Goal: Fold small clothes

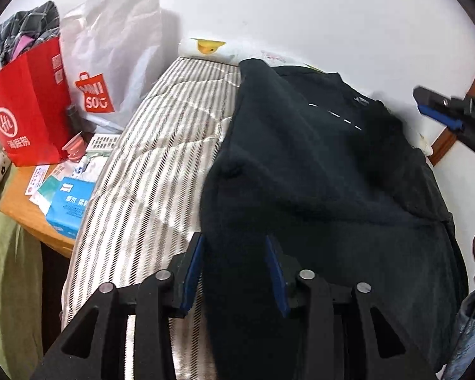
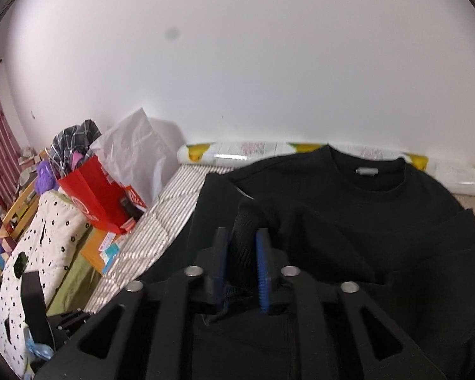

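Observation:
A black sweatshirt point(image 1: 316, 158) lies spread on a bed with a striped cover point(image 1: 161, 164). Its neck and grey label point(image 2: 365, 171) point toward the wall. My left gripper point(image 1: 234, 253) hangs over the garment's left edge. Black fabric fills the gap between its blue pads, which stand apart and do not visibly squeeze it. My right gripper point(image 2: 242, 243) is over the middle of the sweatshirt point(image 2: 364, 209). A raised fold of cloth stands loosely between its parted pads. The left wrist view shows the right gripper point(image 1: 440, 110) at the far right.
A wooden side table point(image 1: 25, 212) left of the bed carries a red paper bag point(image 1: 28, 110), a white shopping bag point(image 1: 117, 47) and a blue tissue pack point(image 1: 69, 205). A rolled mat point(image 2: 269, 152) lies along the wall. A spotted quilt point(image 2: 38, 253) sits at the left.

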Motion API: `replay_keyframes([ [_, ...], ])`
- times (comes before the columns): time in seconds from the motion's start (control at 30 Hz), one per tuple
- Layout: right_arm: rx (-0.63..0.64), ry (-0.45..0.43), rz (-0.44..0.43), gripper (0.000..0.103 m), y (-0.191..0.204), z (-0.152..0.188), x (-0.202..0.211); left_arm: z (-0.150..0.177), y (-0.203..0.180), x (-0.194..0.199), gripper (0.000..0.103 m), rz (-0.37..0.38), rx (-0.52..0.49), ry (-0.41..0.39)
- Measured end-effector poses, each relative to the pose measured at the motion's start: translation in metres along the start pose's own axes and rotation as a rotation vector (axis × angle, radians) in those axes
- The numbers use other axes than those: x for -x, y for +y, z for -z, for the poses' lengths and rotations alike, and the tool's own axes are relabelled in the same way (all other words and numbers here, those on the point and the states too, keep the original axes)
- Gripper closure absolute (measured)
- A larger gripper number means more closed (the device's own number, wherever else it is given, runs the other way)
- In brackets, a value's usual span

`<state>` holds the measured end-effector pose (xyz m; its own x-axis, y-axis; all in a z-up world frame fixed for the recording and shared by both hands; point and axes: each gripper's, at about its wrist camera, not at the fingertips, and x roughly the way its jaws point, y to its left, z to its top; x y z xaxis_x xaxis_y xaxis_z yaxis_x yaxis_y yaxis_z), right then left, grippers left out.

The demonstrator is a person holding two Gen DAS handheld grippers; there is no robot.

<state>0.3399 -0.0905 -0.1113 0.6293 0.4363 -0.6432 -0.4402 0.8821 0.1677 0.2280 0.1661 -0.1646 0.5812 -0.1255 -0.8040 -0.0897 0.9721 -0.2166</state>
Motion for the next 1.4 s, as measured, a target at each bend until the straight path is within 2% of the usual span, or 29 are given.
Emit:
replay_keyframes([
  [0.1,0.021,-0.025,0.056,0.055,-0.020,0.012,0.017,-0.007,-0.012,0.001,0.055,0.017,-0.017,-0.007],
  [0.27,0.041,0.007,0.169,0.055,-0.068,0.040,0.045,-0.022,-0.039,-0.003,0.054,0.067,-0.040,-0.022],
  [0.43,0.064,0.065,0.314,0.055,-0.117,0.080,0.060,-0.039,-0.064,-0.024,0.056,0.122,-0.056,-0.017],
  [0.5,0.075,0.084,0.357,0.055,-0.131,0.095,0.062,-0.045,-0.070,-0.035,0.056,0.108,-0.067,-0.024],
  [0.57,0.069,0.106,0.381,0.055,-0.145,0.110,0.060,-0.051,-0.072,-0.047,0.062,0.086,-0.072,-0.021],
  [0.63,0.048,0.120,0.375,0.055,-0.157,0.119,0.058,-0.053,-0.071,-0.056,0.066,0.099,-0.064,0.004],
  [0.8,0.012,0.124,0.353,0.055,-0.171,0.127,0.049,-0.043,-0.074,-0.051,0.066,0.121,-0.090,0.013],
  [0.97,-0.010,0.098,0.336,0.055,-0.174,0.132,0.045,-0.032,-0.084,-0.033,0.066,0.178,-0.128,-0.021],
  [1.07,-0.033,0.089,0.325,0.054,-0.177,0.134,0.043,-0.035,-0.093,-0.037,0.066,0.179,-0.146,-0.015],
  [1.13,-0.043,0.083,0.317,0.054,-0.178,0.135,0.045,-0.037,-0.096,-0.046,0.066,0.162,-0.135,0.014],
  [1.23,-0.062,0.076,0.300,0.054,-0.181,0.138,0.047,-0.039,-0.094,-0.055,0.066,0.194,-0.086,0.032],
  [1.33,-0.082,0.072,0.290,0.054,-0.184,0.141,0.048,-0.041,-0.093,-0.060,0.067,0.152,-0.054,0.034],
  [1.4,-0.078,0.071,0.292,0.054,-0.183,0.141,0.048,-0.041,-0.097,-0.060,0.068,0.108,-0.069,0.028],
])
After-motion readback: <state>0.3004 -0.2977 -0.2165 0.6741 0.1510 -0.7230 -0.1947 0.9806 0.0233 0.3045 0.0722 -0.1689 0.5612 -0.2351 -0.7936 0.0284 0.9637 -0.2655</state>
